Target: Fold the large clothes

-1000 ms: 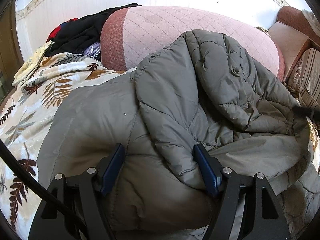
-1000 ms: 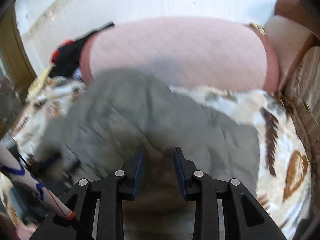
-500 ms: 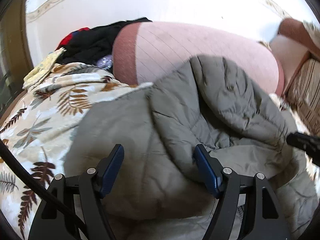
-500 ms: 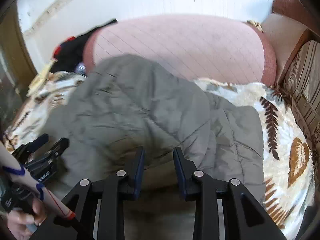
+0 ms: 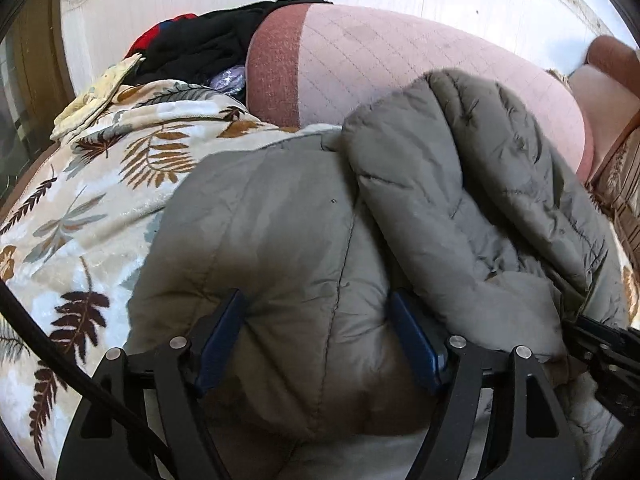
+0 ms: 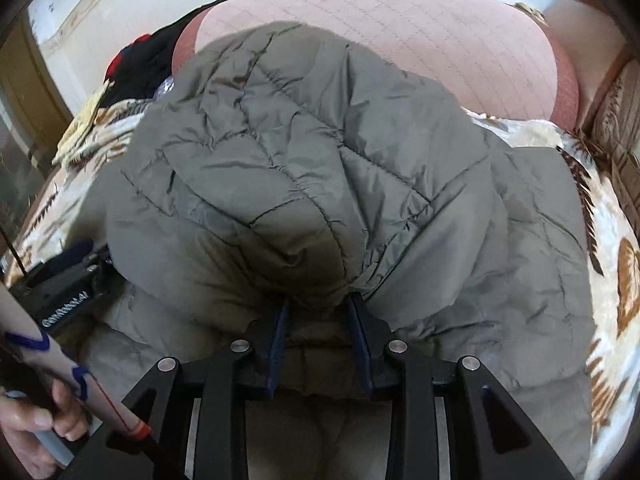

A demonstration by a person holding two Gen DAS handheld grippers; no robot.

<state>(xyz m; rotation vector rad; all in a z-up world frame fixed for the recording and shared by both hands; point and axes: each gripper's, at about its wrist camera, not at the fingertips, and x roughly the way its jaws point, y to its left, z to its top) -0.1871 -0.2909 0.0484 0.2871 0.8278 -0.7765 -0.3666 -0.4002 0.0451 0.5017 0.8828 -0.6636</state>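
A grey-green padded jacket [image 5: 460,184] lies bunched on a leaf-print blanket [image 5: 80,200]. My left gripper [image 5: 318,308] is shut on a thick puffy fold at the jacket's near edge, which bulges between both pads. In the right wrist view the jacket [image 6: 320,160] fills the middle. My right gripper [image 6: 318,304] is shut on a narrower fold of it, and a quilted flap drapes over the fingertips. The right gripper [image 5: 608,352] shows at the left wrist view's right edge. The left gripper [image 6: 68,284] appears low on the left, with a person's hand [image 6: 32,432] below it.
A pink quilted backrest [image 5: 400,64] rises behind the jacket. Dark and red clothes [image 5: 208,48] are piled at the far left beside it. A brown striped armrest [image 6: 616,128] closes off the right side. The blanket [image 6: 608,240] extends right of the jacket.
The right gripper came down and closer with its fold, so the jacket now fills its view. The left gripper shifted sideways, keeping its fold; the right gripper has come nearer at its right edge.
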